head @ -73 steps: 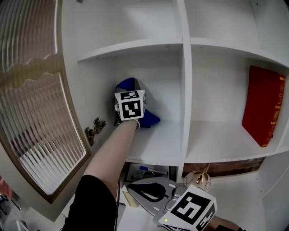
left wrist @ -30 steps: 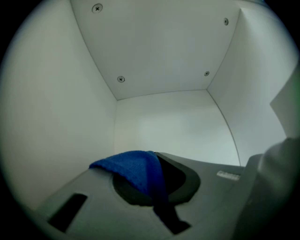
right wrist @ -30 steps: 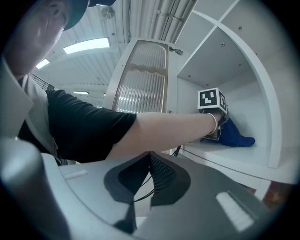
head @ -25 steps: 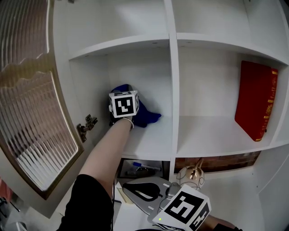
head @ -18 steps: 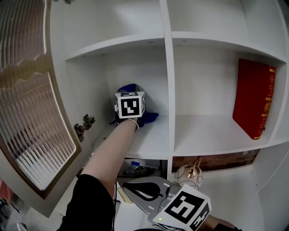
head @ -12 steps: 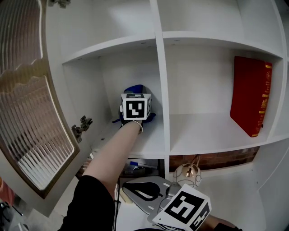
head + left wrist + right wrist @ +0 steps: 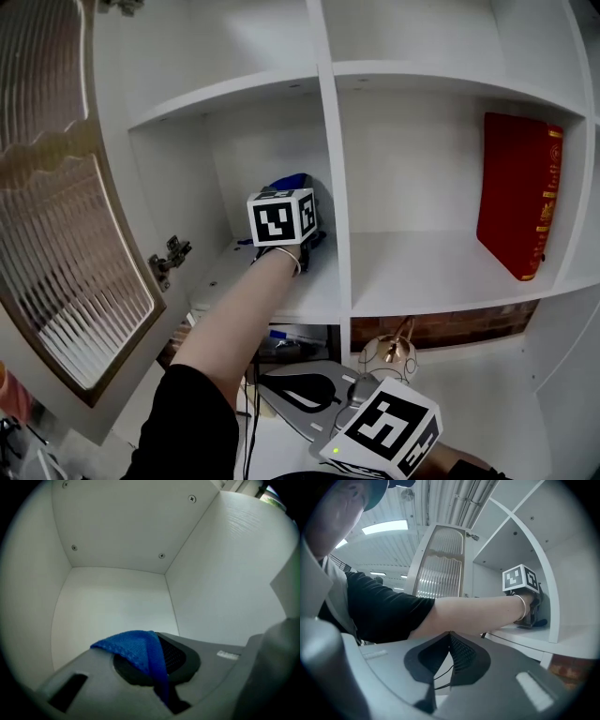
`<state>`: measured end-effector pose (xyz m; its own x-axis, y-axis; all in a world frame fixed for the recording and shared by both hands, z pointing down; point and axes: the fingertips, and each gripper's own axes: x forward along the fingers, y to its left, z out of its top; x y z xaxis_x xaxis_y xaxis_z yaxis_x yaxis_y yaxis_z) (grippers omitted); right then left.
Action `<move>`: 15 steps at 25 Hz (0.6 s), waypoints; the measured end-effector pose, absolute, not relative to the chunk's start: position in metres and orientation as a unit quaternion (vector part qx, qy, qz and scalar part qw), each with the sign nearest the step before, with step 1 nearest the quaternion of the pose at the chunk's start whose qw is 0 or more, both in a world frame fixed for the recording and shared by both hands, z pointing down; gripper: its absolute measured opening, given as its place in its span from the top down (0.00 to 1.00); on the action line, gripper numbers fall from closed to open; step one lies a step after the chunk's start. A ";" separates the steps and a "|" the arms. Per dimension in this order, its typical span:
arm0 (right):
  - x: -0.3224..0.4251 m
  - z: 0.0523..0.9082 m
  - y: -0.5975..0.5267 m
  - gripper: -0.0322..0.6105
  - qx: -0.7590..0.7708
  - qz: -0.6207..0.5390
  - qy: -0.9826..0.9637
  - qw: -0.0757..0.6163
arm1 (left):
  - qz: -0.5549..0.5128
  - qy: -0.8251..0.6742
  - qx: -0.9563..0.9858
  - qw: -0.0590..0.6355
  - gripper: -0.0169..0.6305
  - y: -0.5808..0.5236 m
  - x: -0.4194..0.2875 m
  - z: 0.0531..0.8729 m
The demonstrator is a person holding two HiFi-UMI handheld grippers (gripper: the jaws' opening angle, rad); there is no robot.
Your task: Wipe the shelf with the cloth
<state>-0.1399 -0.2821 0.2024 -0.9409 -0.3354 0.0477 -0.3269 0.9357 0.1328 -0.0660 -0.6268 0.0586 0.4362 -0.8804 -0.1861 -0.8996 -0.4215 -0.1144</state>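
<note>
To your right a red book (image 7: 518,192) stands nearly upright; at your left the ribbed-glass door (image 7: 56,253) hangs open, its hinge (image 7: 167,258) bare; below, a round brass-coloured object (image 7: 386,352).

We take this for a home-style corner set up inside a big hall. We see a white shelf unit (image 7: 325,141) of open cubbies, a cabinet door (image 7: 56,234) of ribbed glass in a wooden frame, a red book (image 7: 516,192) upright in the right cubby and a brass-coloured ornament (image 7: 386,352) below. In the right gripper view we see ceiling lights (image 7: 384,527) and bare pipes (image 7: 461,498) overhead, as in a workshop or lab.
</note>
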 end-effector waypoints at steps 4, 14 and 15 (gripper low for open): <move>-0.153 0.203 -0.277 0.94 0.155 -0.051 -0.986 0.037 | 0.049 0.574 -0.809 0.114 0.97 -0.623 -0.117 0.050; -0.186 0.208 -0.262 0.95 0.122 -0.065 -0.988 0.065 | 0.049 0.624 -0.777 0.065 0.97 -0.621 -0.187 0.061; -0.186 0.210 -0.263 0.94 0.125 -0.070 -0.987 0.071 | 0.044 0.623 -0.779 0.057 0.97 -0.624 -0.187 0.065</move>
